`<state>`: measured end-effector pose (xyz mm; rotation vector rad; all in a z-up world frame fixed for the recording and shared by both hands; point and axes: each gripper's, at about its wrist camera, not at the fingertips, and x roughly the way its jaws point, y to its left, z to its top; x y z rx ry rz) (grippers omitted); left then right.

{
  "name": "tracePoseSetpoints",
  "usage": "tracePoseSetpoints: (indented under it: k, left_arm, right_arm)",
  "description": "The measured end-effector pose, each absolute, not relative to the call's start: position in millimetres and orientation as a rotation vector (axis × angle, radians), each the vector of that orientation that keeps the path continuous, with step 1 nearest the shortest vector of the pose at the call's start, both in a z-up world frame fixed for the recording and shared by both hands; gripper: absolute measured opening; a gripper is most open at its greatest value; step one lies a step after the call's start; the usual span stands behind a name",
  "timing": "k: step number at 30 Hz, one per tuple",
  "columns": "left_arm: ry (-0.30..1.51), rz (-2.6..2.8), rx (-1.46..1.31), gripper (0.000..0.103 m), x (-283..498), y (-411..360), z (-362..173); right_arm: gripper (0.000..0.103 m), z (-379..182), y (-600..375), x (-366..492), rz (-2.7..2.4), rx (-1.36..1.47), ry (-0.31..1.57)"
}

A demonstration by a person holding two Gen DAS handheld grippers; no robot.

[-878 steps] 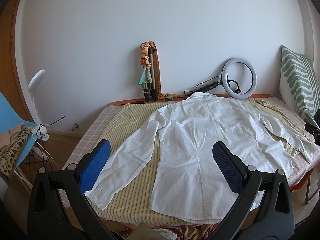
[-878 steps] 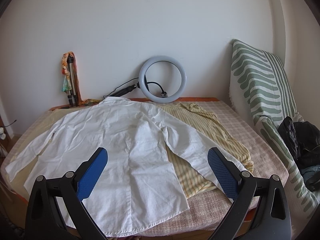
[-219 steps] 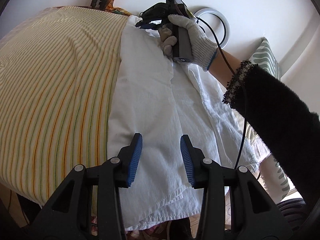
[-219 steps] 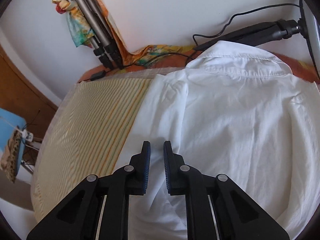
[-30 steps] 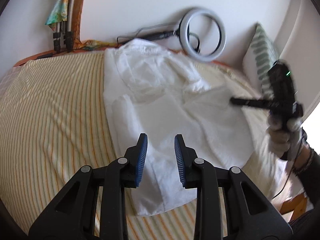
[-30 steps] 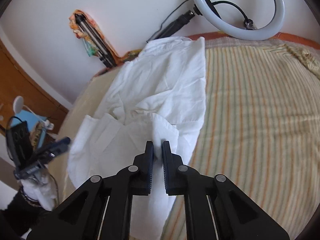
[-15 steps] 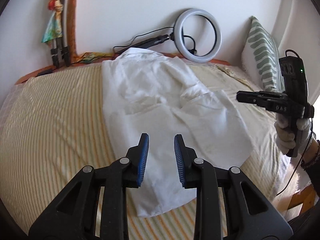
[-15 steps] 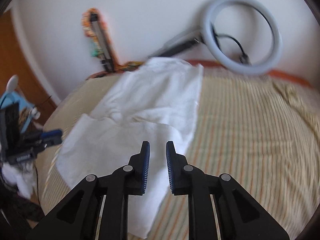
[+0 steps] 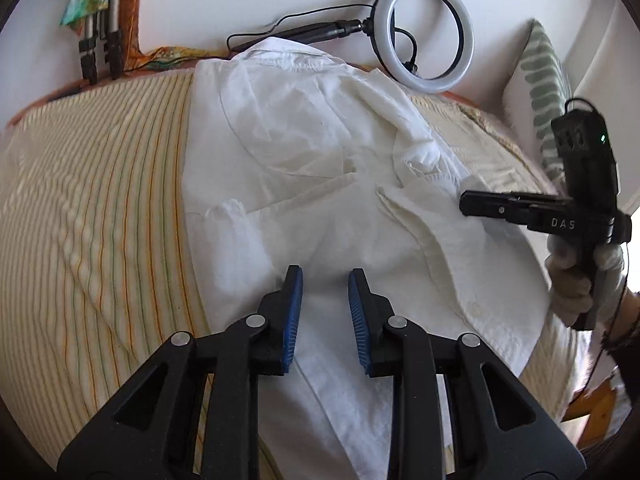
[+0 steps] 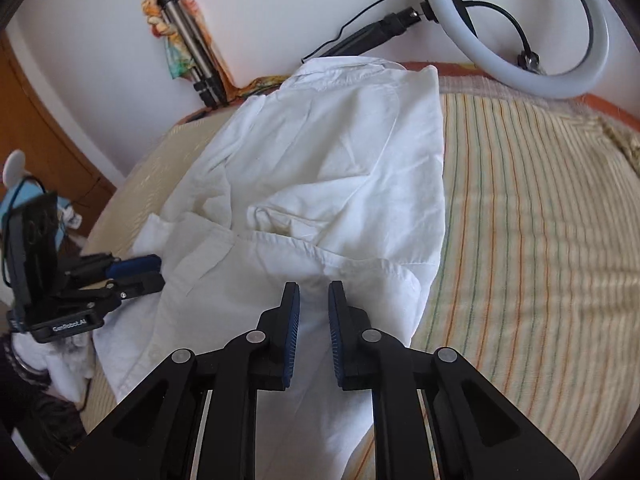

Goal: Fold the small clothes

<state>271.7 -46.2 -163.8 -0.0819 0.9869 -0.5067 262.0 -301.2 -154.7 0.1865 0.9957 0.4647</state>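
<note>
A white shirt point(image 9: 320, 168) lies collar-away on the yellow striped cloth point(image 9: 100, 200), with both sides folded in over its middle. My left gripper point(image 9: 325, 278) hovers over the shirt's lower middle, open by a narrow gap with nothing between its pads. In the right wrist view the shirt point(image 10: 340, 152) fills the centre. My right gripper point(image 10: 314, 290) hangs over the inner folded edge, its jaws closing, a slim gap left and no fabric pinched. Each gripper shows in the other's view: the right gripper point(image 9: 468, 204) held by a gloved hand point(image 9: 572, 284), the left gripper point(image 10: 154, 272) at the shirt's left edge.
A ring light point(image 9: 424, 36) on a dark arm leans at the wall behind the collar. A folded tripod point(image 10: 188, 52) with a colourful scarf stands at the back. A green-striped pillow point(image 9: 544, 92) rests at the right. The striped cloth point(image 10: 540, 220) spreads to the shirt's right.
The right gripper has let go of the folded shirt flap, which now lies flat. Both grippers have dropped closer to the shirt.
</note>
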Motion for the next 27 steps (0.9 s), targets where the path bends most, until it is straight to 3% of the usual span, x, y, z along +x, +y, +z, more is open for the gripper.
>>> tracePoseSetpoints:
  k: [7, 9, 11, 13, 18, 27]
  left_arm:
    - [0.925, -0.478, -0.042, 0.026, 278.5, -24.0, -117.1]
    - [0.887, -0.453, -0.034, 0.029, 290.1, -12.8, -100.8]
    - [0.859, -0.420, -0.041, 0.042, 308.5, -1.7, -88.5]
    - [0.856, -0.416, -0.072, 0.049, 331.7, 7.9, -82.9]
    - [0.906, -0.386, -0.237, 0.049, 401.0, 26.4, -100.4]
    - [0.978, -0.371, -0.368, 0.049, 474.7, 29.2, -156.5]
  right_arm:
    - [0.015, -112.2, -315.2, 260.9, 0.494, 0.177, 0.952]
    - [0.024, -95.4, -321.7, 266.1, 0.477, 0.167, 0.921]
    - [0.041, -83.9, -328.4, 276.0, 0.472, 0.166, 0.900]
    - [0.041, -75.8, -336.9, 291.7, 0.463, 0.186, 0.891]
    - [0.041, -77.9, -357.5, 338.7, 0.410, 0.284, 0.848]
    - [0.041, -130.2, -370.1, 418.0, 0.334, 0.413, 0.886]
